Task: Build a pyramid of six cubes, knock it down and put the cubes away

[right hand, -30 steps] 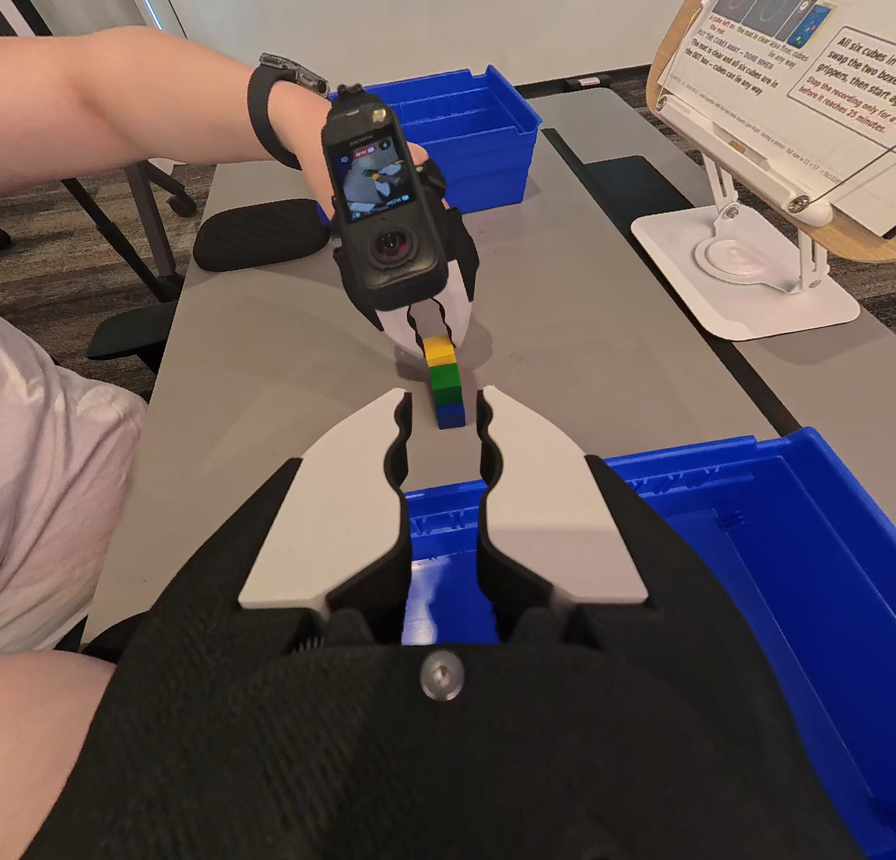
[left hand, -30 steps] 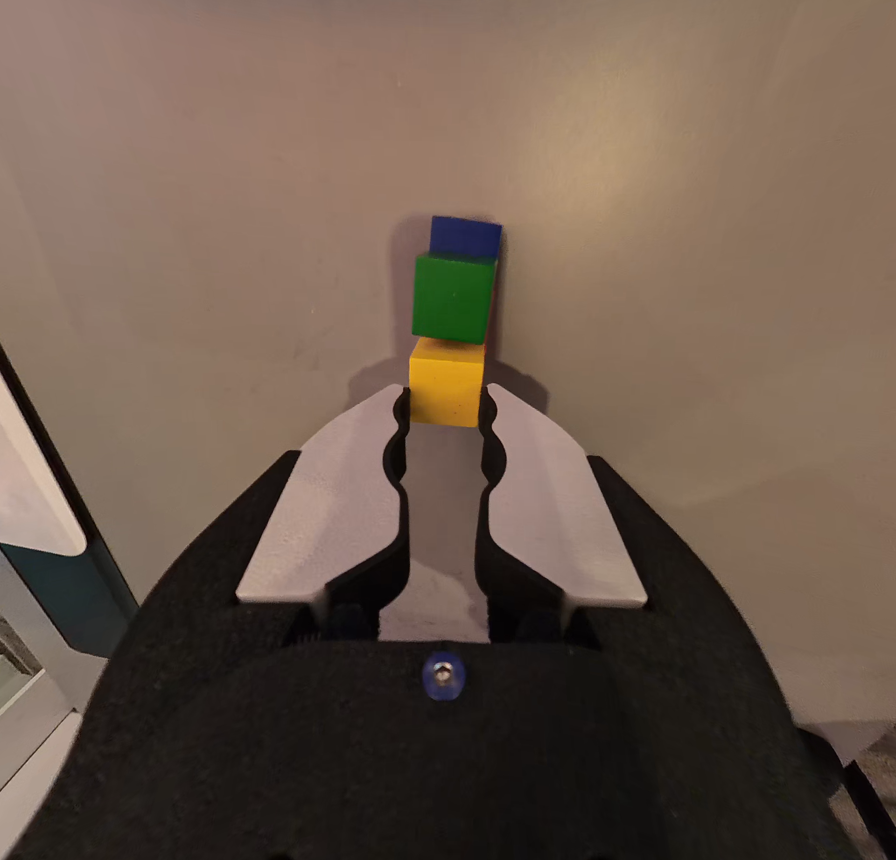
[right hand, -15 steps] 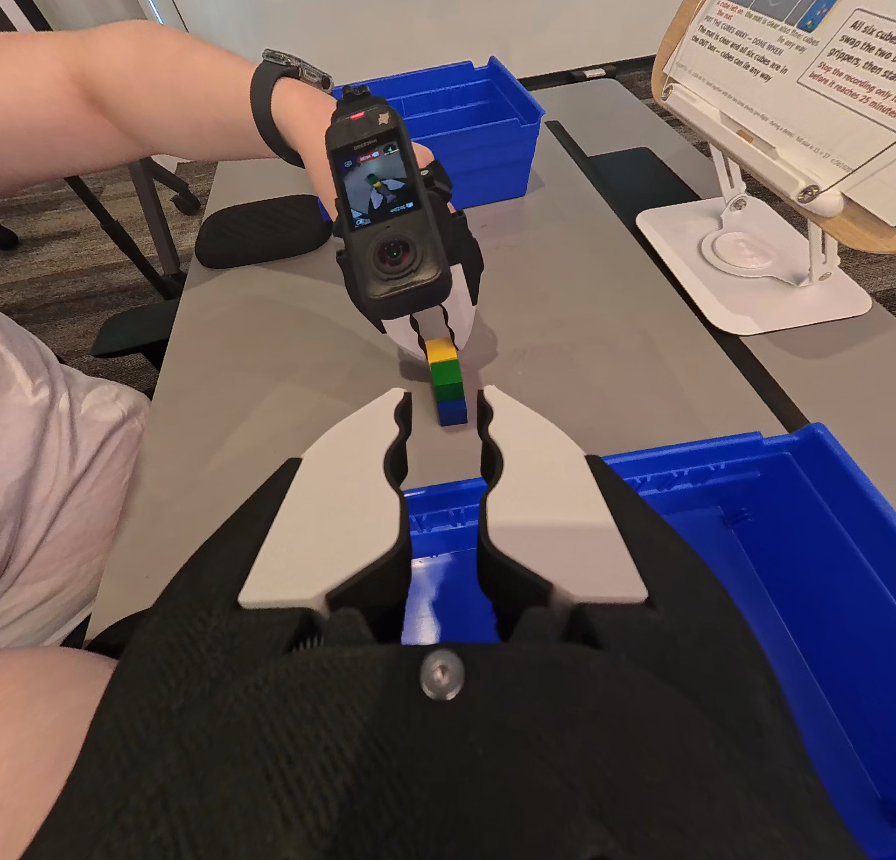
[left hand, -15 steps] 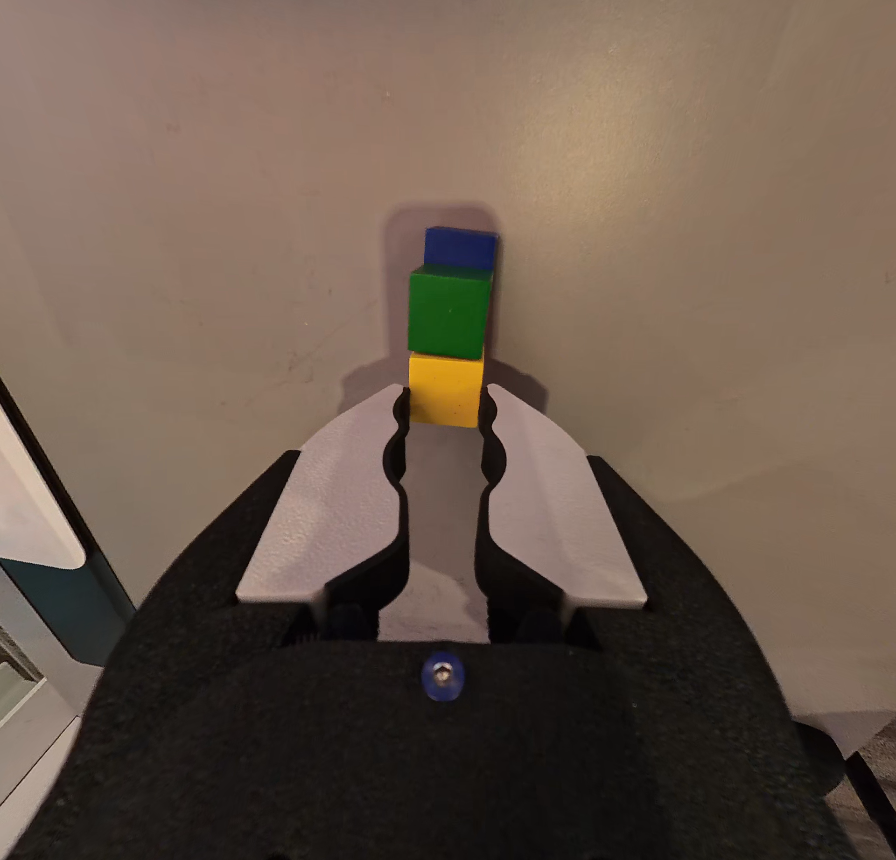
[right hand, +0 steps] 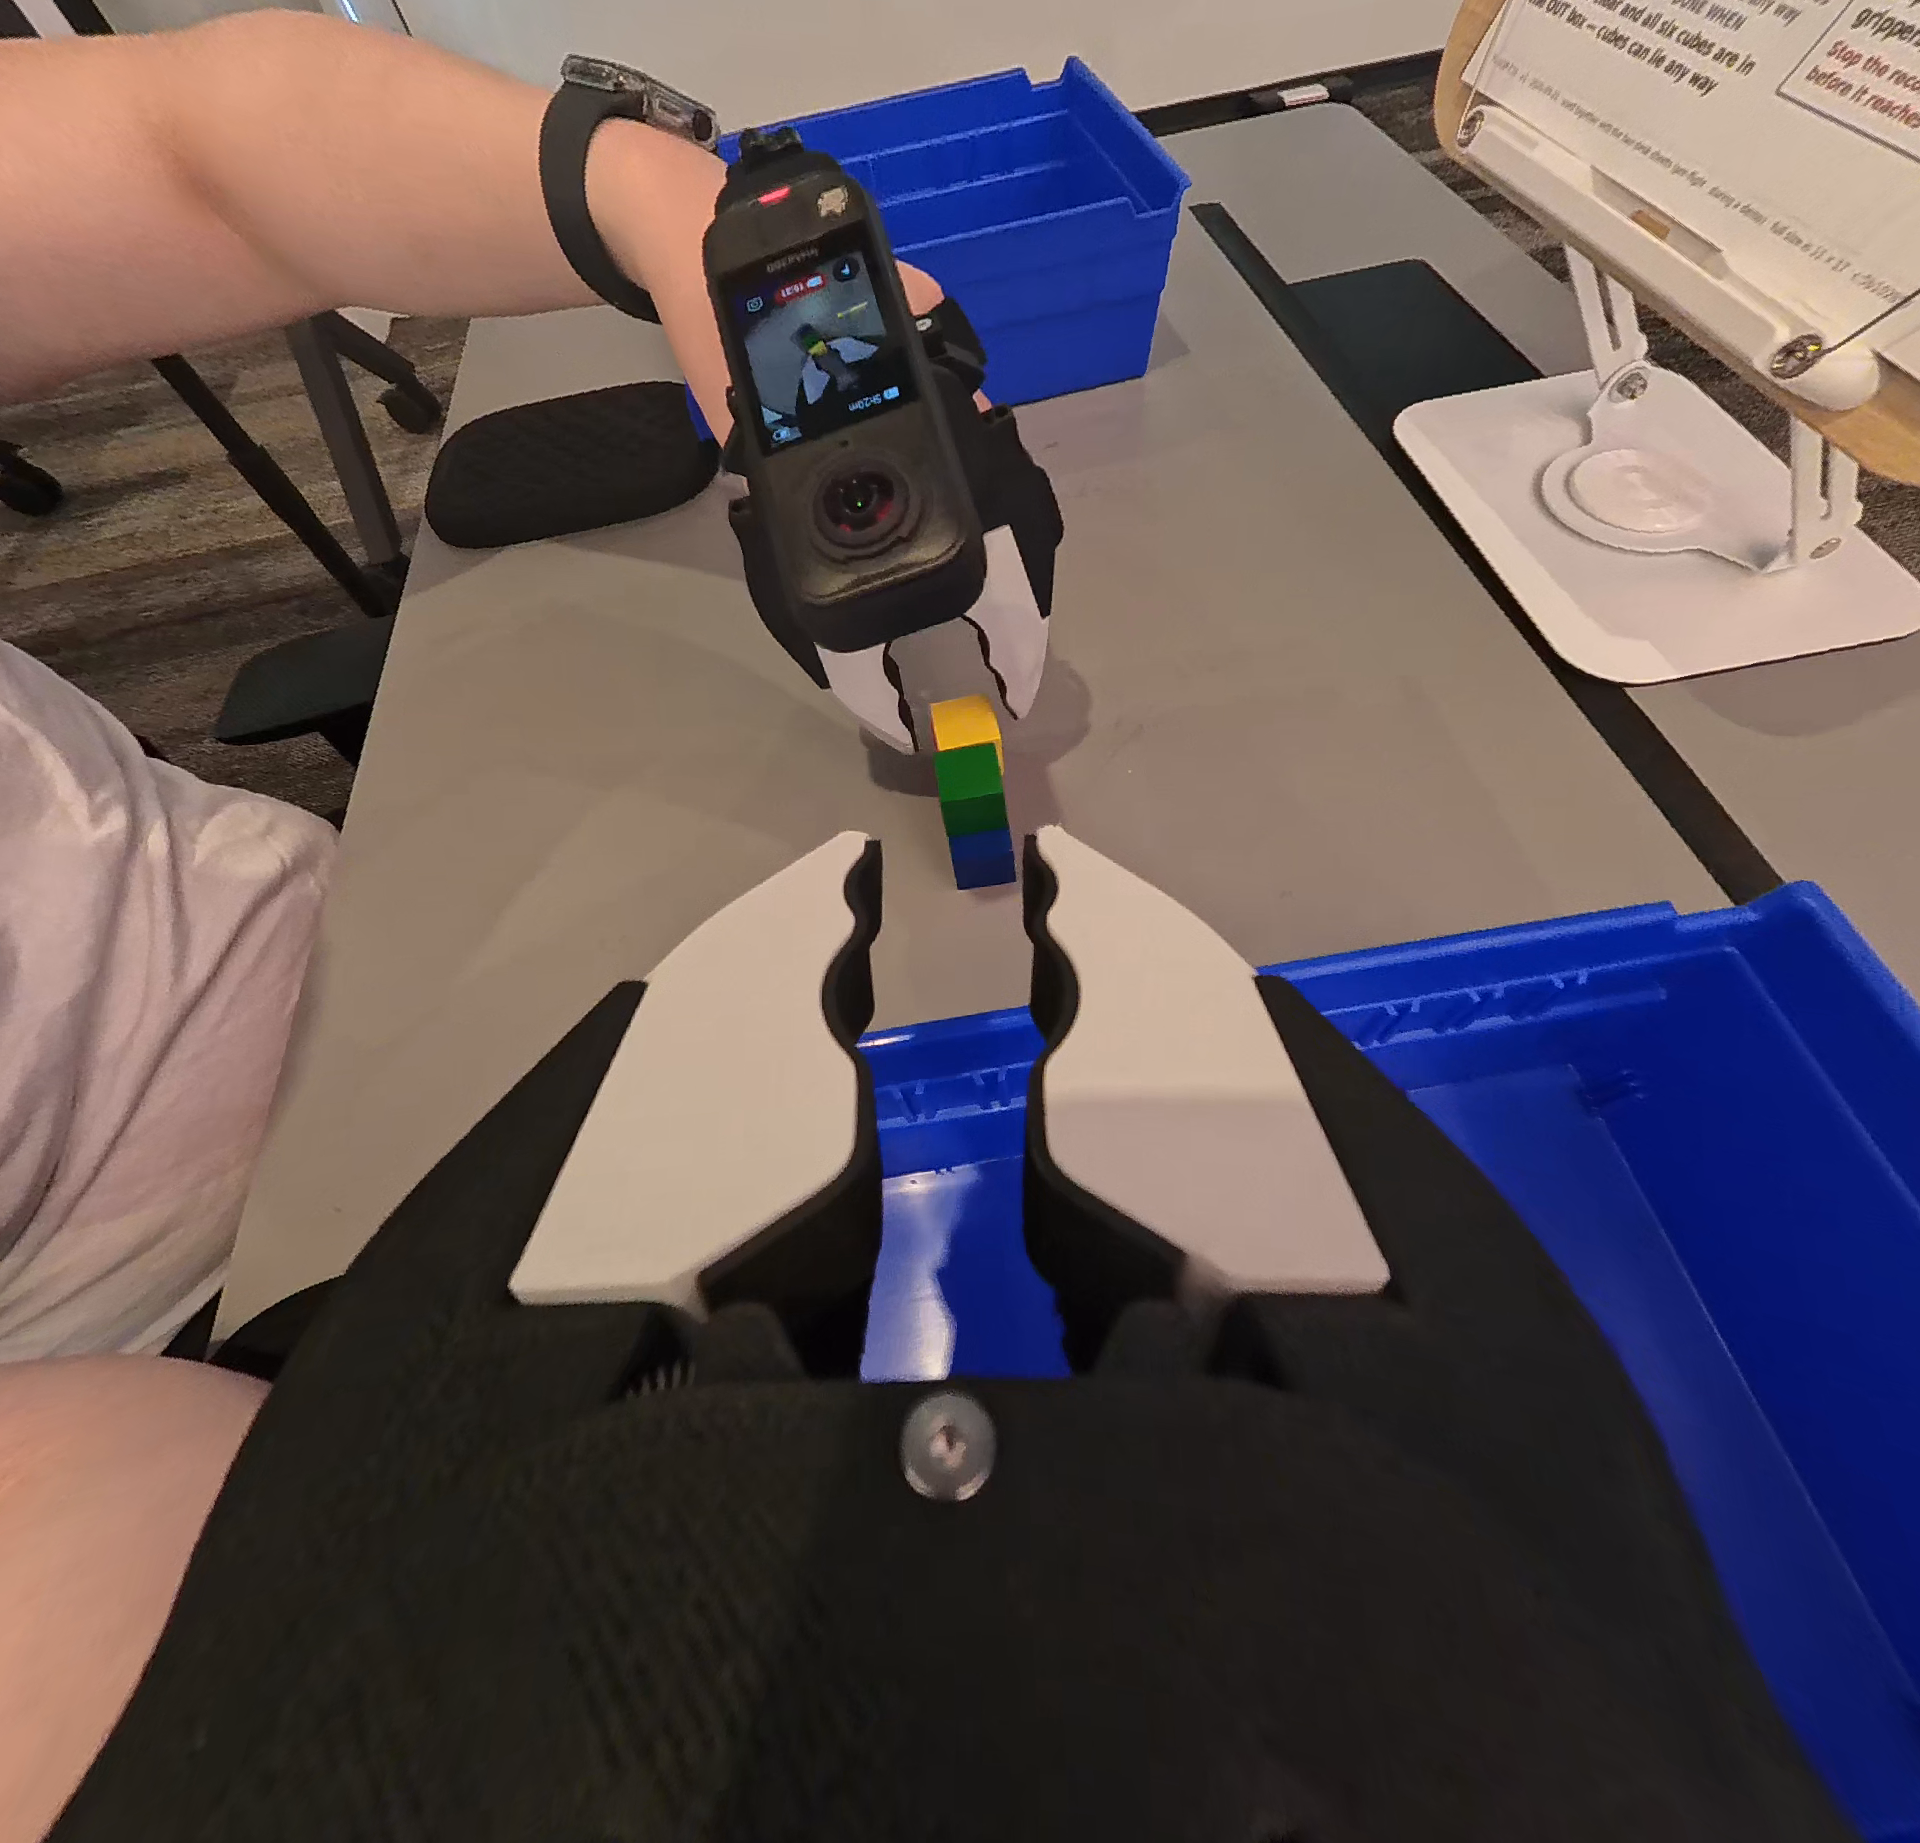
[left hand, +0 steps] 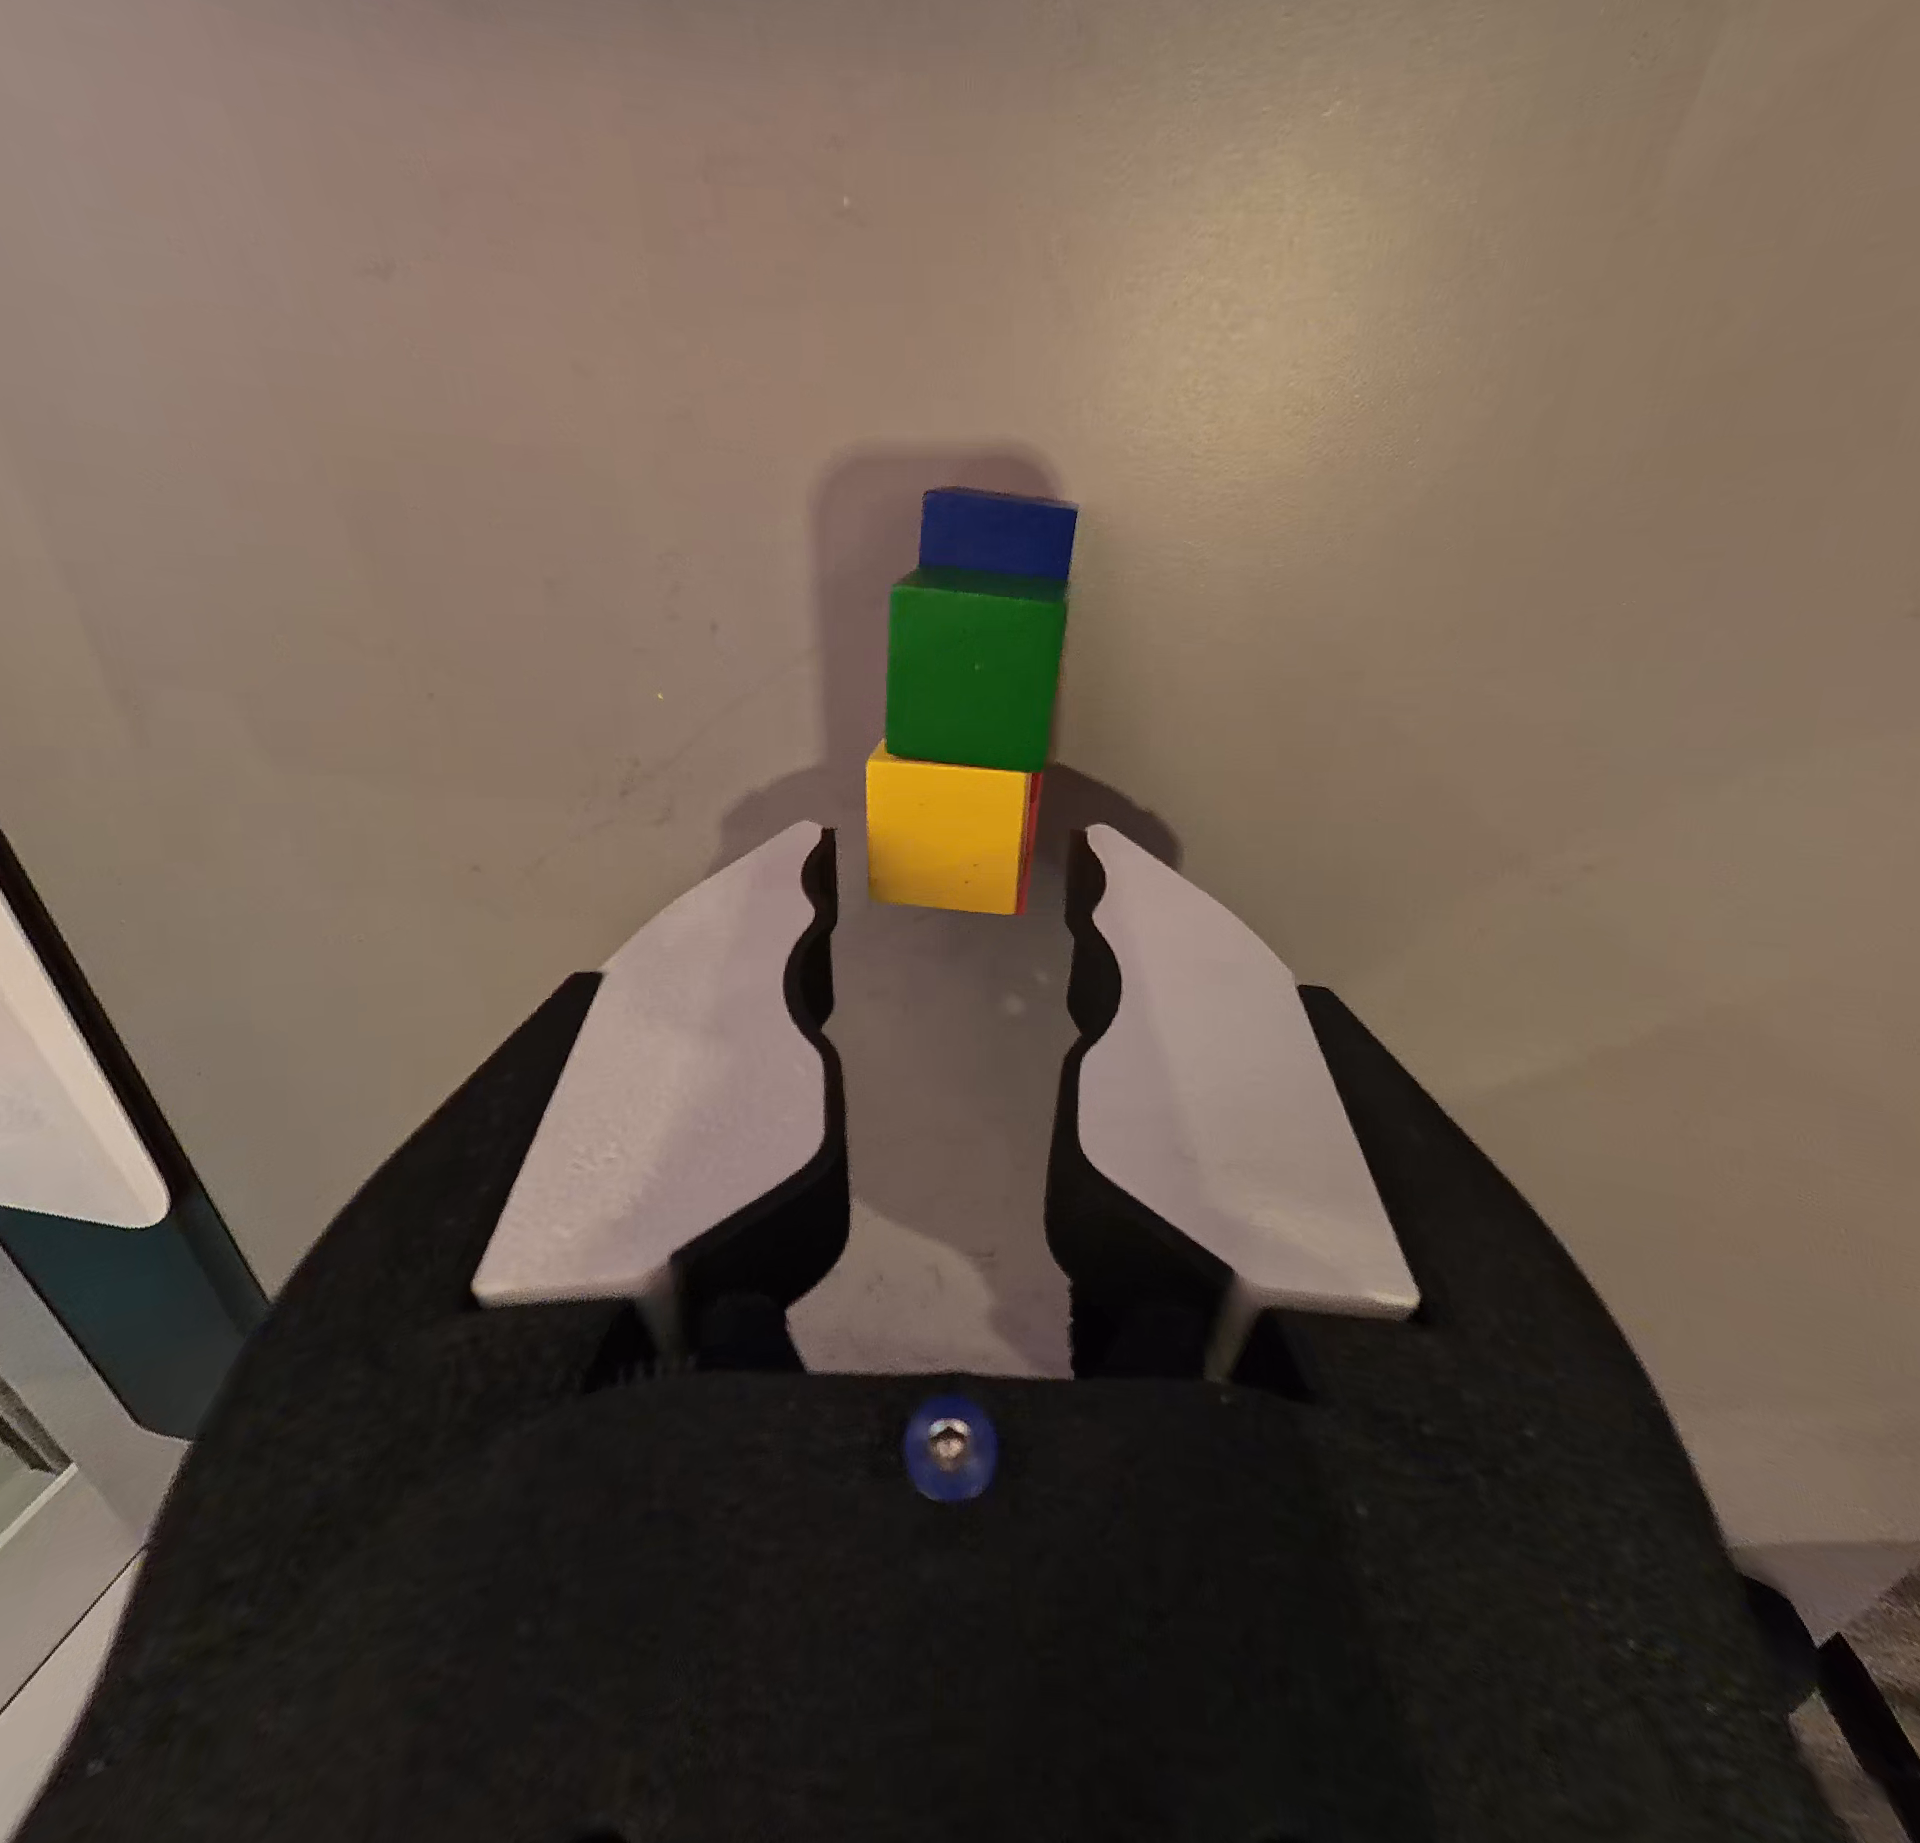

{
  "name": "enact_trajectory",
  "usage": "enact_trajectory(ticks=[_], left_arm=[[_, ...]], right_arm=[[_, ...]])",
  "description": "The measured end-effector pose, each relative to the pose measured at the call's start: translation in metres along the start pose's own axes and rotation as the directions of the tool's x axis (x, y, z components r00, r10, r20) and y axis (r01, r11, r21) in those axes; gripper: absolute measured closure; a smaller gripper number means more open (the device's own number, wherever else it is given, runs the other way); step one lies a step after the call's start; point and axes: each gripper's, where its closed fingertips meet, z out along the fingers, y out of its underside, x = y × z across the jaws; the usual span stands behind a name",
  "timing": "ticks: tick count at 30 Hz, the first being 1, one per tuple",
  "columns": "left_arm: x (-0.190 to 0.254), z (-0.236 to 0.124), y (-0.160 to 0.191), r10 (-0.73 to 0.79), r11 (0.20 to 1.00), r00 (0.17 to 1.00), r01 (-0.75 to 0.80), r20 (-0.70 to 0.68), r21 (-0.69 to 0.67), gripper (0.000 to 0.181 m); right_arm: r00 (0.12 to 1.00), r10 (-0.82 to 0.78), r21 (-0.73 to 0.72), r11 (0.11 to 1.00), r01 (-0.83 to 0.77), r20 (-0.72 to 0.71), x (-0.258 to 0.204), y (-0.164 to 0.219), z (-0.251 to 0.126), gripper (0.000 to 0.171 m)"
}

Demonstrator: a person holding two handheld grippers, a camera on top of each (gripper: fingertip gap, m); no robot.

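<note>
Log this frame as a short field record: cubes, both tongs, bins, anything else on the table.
cubes: yellow cube, green cube, blue cube in one line on the grey table; a red edge shows beside the yellow
left tongs: open, straddling the yellow cube, not clamped
right tongs: open, empty, above the near blue bin
far blue bin: behind the left tongs
other: white document stand

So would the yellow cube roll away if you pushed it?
Probably not: the yellow cube has flat faces and sharp edges, so it should slide rather than roll. It looks solid and smoothly painted, so it is likely stiff and maybe slightly slippery. It seems to touch the green cube, so pushing that way would probably shove green too.
</note>
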Motion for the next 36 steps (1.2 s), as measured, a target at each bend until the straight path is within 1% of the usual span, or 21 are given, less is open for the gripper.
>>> enact_trajectory(ticks=[2, 3, 4, 5, 8, 13, 18, 22, 25, 28, 30, 32, 34, 36], left_arm=[[-0.003, -0.001, 0.000, 0.008, 1.000, 1.000, -0.008, 0.020, -0.001, 0.140], [-0.002, -0.001, 0.001, 0.014, 1.000, 1.000, -0.014, 0.017, -0.004, 0.145], [0.000, -0.003, 0.002, 0.019, 1.000, 1.000, -0.019, 0.010, -0.001, 0.153], [0.000, -0.004, 0.001, 0.022, 1.000, 1.000, -0.022, 0.007, 0.007, 0.154], [0.002, -0.005, 0.000, 0.022, 1.000, 1.000, -0.022, 0.003, 0.017, 0.152], [-0.003, -0.005, -0.001, 0.025, 1.000, 0.999, -0.025, 0.032, 0.016, 0.149], [0.001, -0.003, -0.001, 0.045, 0.999, 0.999, -0.045, 0.017, 0.007, 0.148], [0.000, -0.004, -0.001, 0.038, 0.999, 0.999, -0.038, 0.025, 0.010, 0.142], [-0.001, -0.013, -0.002, 0.021, 0.999, 0.999, -0.022, 0.031, 0.042, 0.140], [-0.008, -0.037, 0.007, -0.002, 0.996, 0.997, -0.005, 0.083, 0.091, 0.140], [-0.017, -0.062, 0.018, -0.058, 0.987, 0.990, 0.038, 0.131, 0.155, 0.140], [-0.035, -0.094, 0.038, -0.159, 0.966, 0.966, 0.110, 0.202, 0.235, 0.140], [-0.064, -0.126, 0.073, -0.304, 0.926, 0.907, 0.210, 0.291, 0.313, 0.140], [-0.093, -0.149, 0.127, -0.457, 0.877, 0.810, 0.341, 0.366, 0.339, 0.140]], right_arm=[[1.000, 0.000, -0.004, 1.000, 0.000, 0.000, 0.000, 0.001, 0.000, 0.144], [1.000, 0.000, -0.006, 1.000, 0.000, -0.001, 0.000, 0.001, 0.001, 0.144], [1.000, 0.001, -0.007, 1.000, -0.001, -0.001, 0.000, 0.001, 0.001, 0.144], [1.000, 0.001, -0.006, 1.000, -0.001, 0.000, 0.000, 0.001, 0.001, 0.144], [1.000, 0.003, -0.004, 1.000, -0.003, 0.000, 0.001, 0.001, 0.001, 0.144], [1.000, 0.003, -0.010, 1.000, -0.003, 0.004, 0.000, 0.002, 0.002, 0.144], [1.000, 0.006, -0.011, 1.000, -0.006, 0.004, 0.001, 0.003, 0.002, 0.144], [1.000, 0.011, -0.011, 1.000, -0.010, 0.006, 0.001, 0.004, 0.002, 0.144], [1.000, 0.013, -0.013, 1.000, -0.013, 0.004, 0.002, 0.005, 0.002, 0.144], [1.000, 0.011, -0.010, 1.000, -0.011, 0.004, 0.002, 0.005, 0.001, 0.144], [1.000, 0.008, -0.008, 1.000, -0.008, 0.004, 0.001, 0.004, 0.001, 0.144], [1.000, 0.006, -0.005, 1.000, -0.006, 0.006, 0.000, 0.003, 0.001, 0.144], [1.000, 0.000, -0.008, 1.000, 0.000, 0.003, -0.001, 0.002, 0.001, 0.144], [1.000, -0.006, -0.011, 1.000, 0.006, -0.002, -0.002, 0.001, 0.001, 0.144]])
